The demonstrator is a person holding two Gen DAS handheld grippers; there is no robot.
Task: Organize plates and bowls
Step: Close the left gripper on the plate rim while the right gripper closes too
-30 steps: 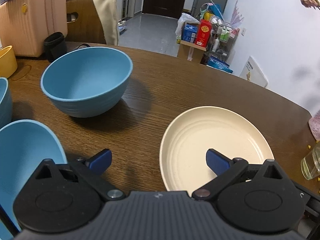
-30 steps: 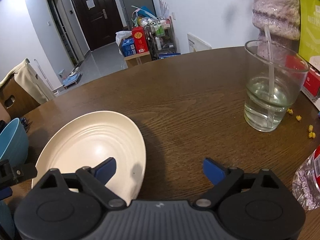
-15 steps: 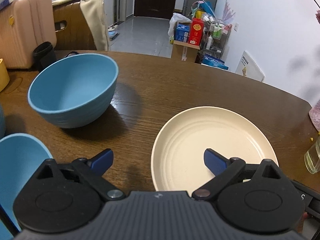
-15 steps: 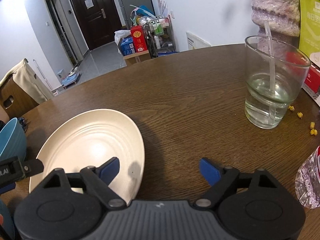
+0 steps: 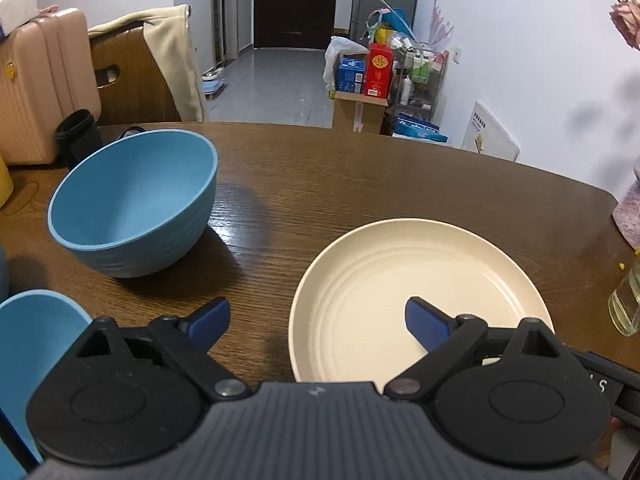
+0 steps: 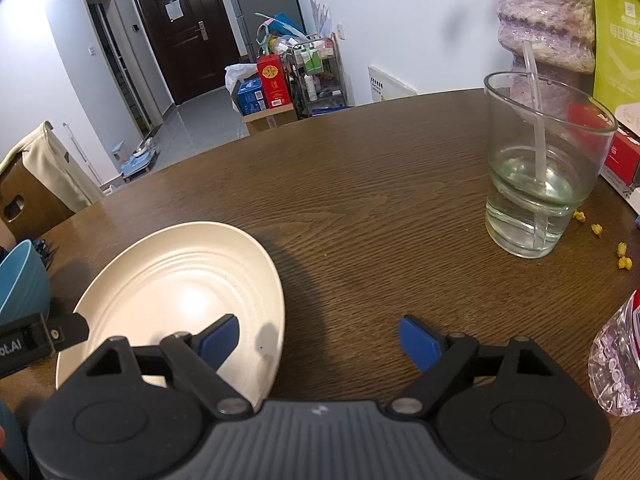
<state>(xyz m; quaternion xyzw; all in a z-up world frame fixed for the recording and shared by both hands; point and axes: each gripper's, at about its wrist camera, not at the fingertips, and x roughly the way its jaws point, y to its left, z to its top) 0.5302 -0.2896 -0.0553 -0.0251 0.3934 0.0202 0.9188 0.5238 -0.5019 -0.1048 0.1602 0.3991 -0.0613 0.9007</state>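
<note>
Left claw (image 5: 318, 316) gapes wide, jaws closing slightly, astride the near-left rim of the cream plate (image 5: 420, 280) without pressing it; right claw (image 6: 320, 338) stands wide over its right rim and bare bench (image 6: 380, 208), holding nothing. Blue bowl (image 5: 136, 204) sits left of the plate. Labels unreadable

Looks like someone's apartment: wooden dining surface (image 5: 360, 184), dark front door (image 5: 296, 0) down the far hallway, suitcase (image 5: 40, 84), cluttered storage rack (image 5: 420, 72).
</note>
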